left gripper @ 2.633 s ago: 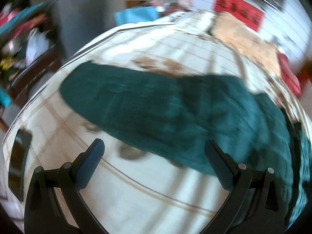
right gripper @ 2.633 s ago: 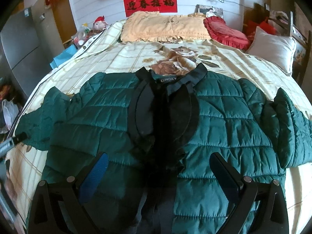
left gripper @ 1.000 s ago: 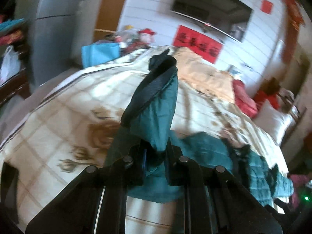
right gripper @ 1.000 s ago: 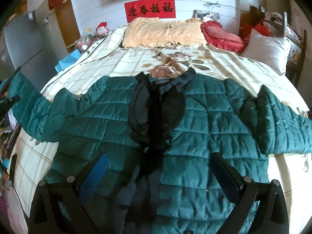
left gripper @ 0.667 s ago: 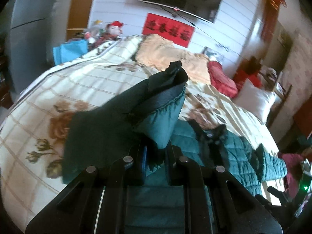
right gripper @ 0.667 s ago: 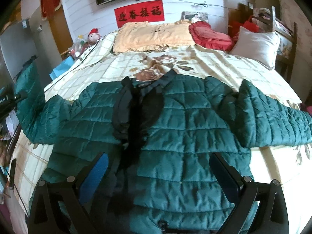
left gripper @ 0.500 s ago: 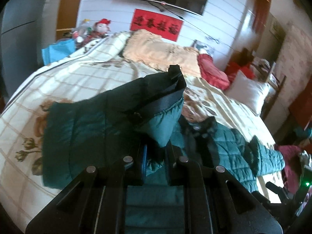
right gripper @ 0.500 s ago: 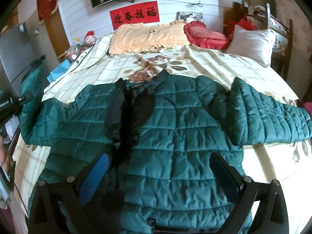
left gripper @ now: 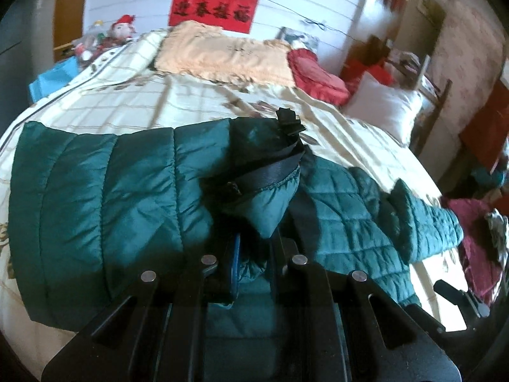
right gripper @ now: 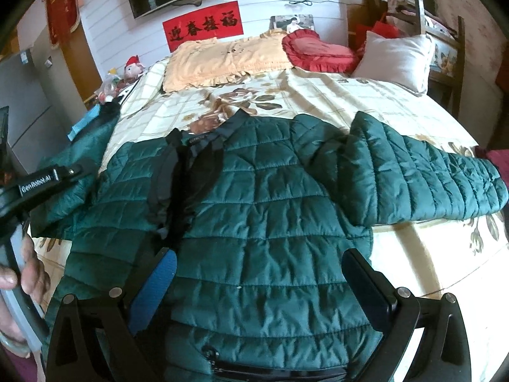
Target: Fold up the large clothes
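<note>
A dark green quilted jacket (right gripper: 261, 210) lies front up on the bed, its black collar (right gripper: 203, 140) toward the pillows. My left gripper (left gripper: 256, 251) is shut on the cuff of one sleeve (left gripper: 105, 197) and holds it raised over the jacket's left side; the black-banded cuff (left gripper: 270, 175) sticks up past the fingers. In the right wrist view the left gripper (right gripper: 81, 168) shows at the left edge, with a hand (right gripper: 22, 273) on its handle. My right gripper (right gripper: 261, 283) stands open over the jacket's lower front. The other sleeve (right gripper: 429, 184) lies stretched out to the right.
The bed (right gripper: 397, 108) has a cream checked sheet with a flower print. A peach pillow (right gripper: 222, 57), a red heart cushion (right gripper: 318, 51) and a white pillow (right gripper: 394, 57) lie at its head. A grey cabinet (right gripper: 22, 105) stands left, a wooden chair (right gripper: 445, 31) right.
My left gripper has carried the sleeve from beyond the bed's left edge in over the jacket, and the sleeve now drapes lower. The right gripper has drifted sideways and stays open.
</note>
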Action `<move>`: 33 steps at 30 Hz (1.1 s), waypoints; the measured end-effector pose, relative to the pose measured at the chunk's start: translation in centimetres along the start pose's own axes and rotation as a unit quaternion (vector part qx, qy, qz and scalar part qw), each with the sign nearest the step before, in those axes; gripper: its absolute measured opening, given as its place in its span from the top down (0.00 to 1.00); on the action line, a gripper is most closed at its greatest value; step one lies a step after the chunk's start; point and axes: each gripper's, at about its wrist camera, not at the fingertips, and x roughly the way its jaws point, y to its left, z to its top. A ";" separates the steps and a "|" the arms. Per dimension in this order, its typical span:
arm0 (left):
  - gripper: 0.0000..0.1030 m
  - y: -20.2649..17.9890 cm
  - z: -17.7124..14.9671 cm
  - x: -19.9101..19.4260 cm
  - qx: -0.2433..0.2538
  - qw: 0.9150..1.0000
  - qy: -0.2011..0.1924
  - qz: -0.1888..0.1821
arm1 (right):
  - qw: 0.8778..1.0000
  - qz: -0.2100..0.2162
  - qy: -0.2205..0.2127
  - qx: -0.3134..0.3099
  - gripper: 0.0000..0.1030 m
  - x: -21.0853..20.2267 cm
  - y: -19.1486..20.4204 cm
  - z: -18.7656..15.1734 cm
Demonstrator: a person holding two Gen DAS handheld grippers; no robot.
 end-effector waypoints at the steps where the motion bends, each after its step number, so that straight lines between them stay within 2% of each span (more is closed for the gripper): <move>1: 0.87 -0.7 -0.1 0.2 0.004 1.000 0.002 -0.004 | 1.000 -0.001 -0.001 0.003 0.00 0.0 -0.3 0.0; 11: 0.87 -6.9 -1.1 4.0 0.039 0.997 0.046 -0.050 | 1.000 -0.009 0.007 0.020 0.00 0.4 -2.4 -0.4; 18: 0.87 -8.5 -3.1 7.5 0.042 0.993 0.093 -0.064 | 0.999 -0.009 0.019 0.027 0.00 0.9 -3.4 -0.8; 21: 0.87 -8.2 -3.5 7.7 0.035 0.992 0.097 -0.075 | 0.999 -0.009 0.023 0.033 0.00 1.0 -3.7 -1.0; 23: 0.78 -7.8 -3.5 7.5 0.028 0.991 0.098 -0.091 | 0.999 -0.009 0.024 0.037 0.00 0.9 -3.9 -1.0; 25: 0.60 -7.4 -3.5 7.1 0.012 0.988 0.100 -0.113 | 0.999 -0.011 0.023 0.036 0.00 0.8 -4.0 -1.0; 28: 0.47 -6.6 -3.0 5.6 -0.019 0.986 0.096 -0.137 | 0.999 -0.011 0.021 0.039 0.00 0.5 -4.0 -0.7; 33: 0.37 -4.3 -1.8 1.0 -0.013 0.989 0.061 -0.131 | 0.999 -0.002 0.014 0.037 0.00 0.4 -3.2 0.0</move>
